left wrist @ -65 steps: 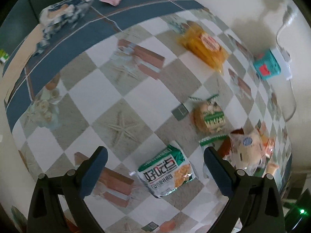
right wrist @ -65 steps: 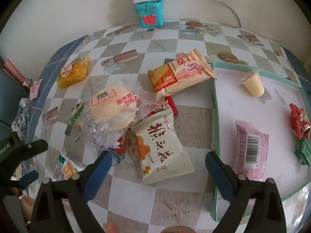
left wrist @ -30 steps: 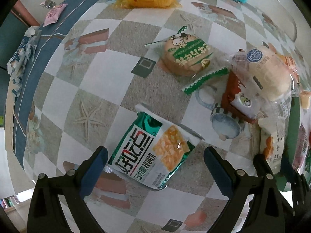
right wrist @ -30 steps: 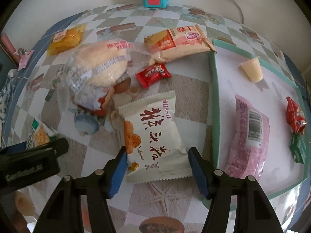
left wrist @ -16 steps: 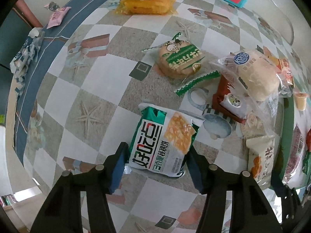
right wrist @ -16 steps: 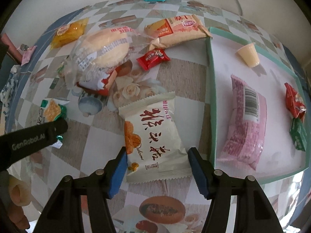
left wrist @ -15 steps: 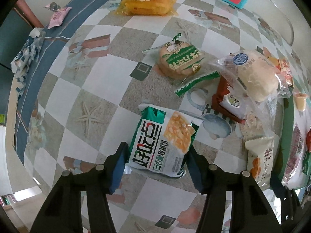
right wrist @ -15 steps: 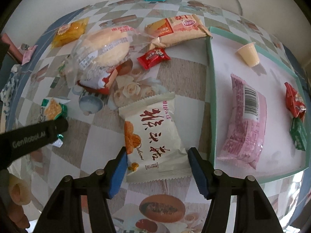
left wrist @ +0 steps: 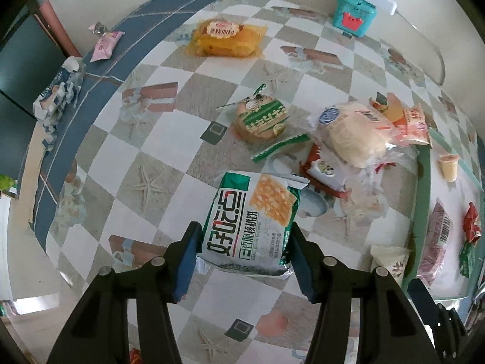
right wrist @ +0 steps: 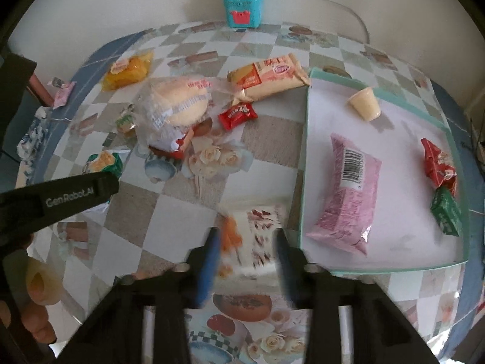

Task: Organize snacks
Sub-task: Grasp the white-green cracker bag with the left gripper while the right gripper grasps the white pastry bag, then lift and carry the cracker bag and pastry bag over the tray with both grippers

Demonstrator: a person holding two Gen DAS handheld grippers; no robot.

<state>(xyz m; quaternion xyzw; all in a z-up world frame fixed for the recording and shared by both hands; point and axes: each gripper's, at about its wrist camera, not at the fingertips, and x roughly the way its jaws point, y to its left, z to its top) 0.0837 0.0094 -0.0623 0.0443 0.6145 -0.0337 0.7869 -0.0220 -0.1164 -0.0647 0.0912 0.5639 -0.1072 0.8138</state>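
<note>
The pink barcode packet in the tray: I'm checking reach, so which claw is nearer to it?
Right. The right claw grips a white snack bag just left of the pink barcode packet; the left claw holds a green packet farther left.

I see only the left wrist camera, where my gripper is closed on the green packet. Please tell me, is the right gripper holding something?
Observer: Yes. The right gripper is shut on the white packet. The picture is blurred there.
Operator: Thank you. Does anything small lie between the bun and the tray?
Observer: Yes, a small red candy lies on the table between the bun and the tray.
</note>
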